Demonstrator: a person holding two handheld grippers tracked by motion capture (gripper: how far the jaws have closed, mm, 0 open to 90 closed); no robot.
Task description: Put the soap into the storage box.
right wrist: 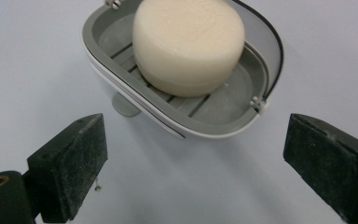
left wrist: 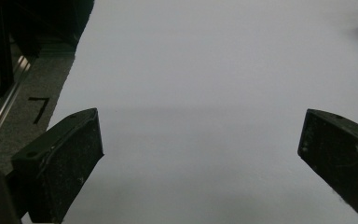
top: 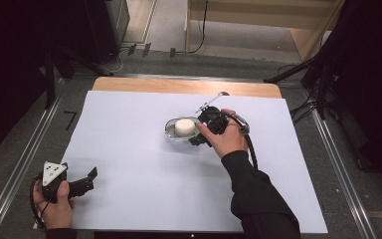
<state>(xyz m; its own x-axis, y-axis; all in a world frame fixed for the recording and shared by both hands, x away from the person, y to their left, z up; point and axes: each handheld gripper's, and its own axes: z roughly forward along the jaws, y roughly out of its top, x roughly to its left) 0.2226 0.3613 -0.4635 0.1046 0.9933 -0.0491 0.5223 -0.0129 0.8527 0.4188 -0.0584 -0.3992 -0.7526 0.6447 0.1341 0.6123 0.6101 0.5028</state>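
Presently the soap dish (top: 180,130), carrying a round soap bar (right wrist: 189,44), sits mid-bench just left of the right hand-held gripper (right wrist: 193,154), long axis running left-right. That gripper's jaws stand wide apart, holding nothing. The left hand-held gripper (top: 82,183) rests open at the near-left corner.

R gripper (top: 202,133) by soap dish (top: 171,130), L gripper (top: 82,183) apart
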